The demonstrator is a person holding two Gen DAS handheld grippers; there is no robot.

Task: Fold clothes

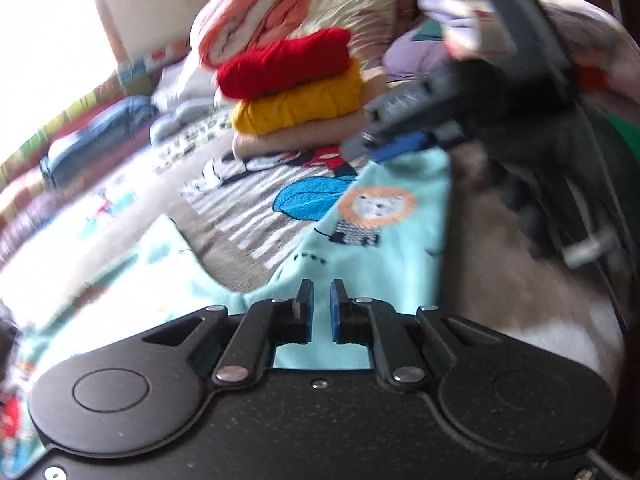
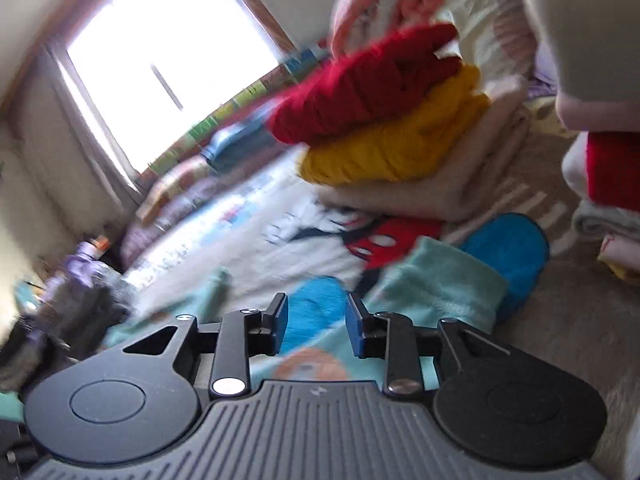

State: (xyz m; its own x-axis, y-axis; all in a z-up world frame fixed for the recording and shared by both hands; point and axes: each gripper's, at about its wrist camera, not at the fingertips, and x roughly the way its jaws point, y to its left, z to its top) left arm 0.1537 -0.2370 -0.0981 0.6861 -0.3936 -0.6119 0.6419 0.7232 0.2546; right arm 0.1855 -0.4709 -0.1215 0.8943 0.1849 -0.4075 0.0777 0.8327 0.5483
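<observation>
Left wrist view, blurred. At far left a bright window (image 1: 48,20), below it a row of coloured bedding along the bed edge. Left gripper (image 1: 321,300) sits low centre, angled down over a mint garment (image 1: 384,216) spread flat on the bed (image 1: 500,280); its blue pads stand close together with only a thin gap, nothing pinched between them, so it reads as closed and empty. The garment carries a lion print (image 1: 374,208); no lettering legible on it. Behind it lies a folded stack: red sweater (image 1: 288,60) on a yellow one (image 1: 304,104) on a beige piece (image 1: 296,140), resting on a cartoon-mouse blanket (image 1: 320,160). At right the right gripper (image 1: 372,140) reaches in above the garment's far edge, tilted down, touching nothing that can be made out. Right wrist view, also blurred: window (image 2: 168,64) at left, right gripper (image 2: 316,320) low centre, jaws partly apart with the garment (image 2: 440,280) lying beyond the gap, not clamped. The stack, red sweater (image 2: 368,84) on top, sits up and right of it; a second pile (image 2: 612,168) stands at the far right edge. No brand or readable writing in either view.
</observation>
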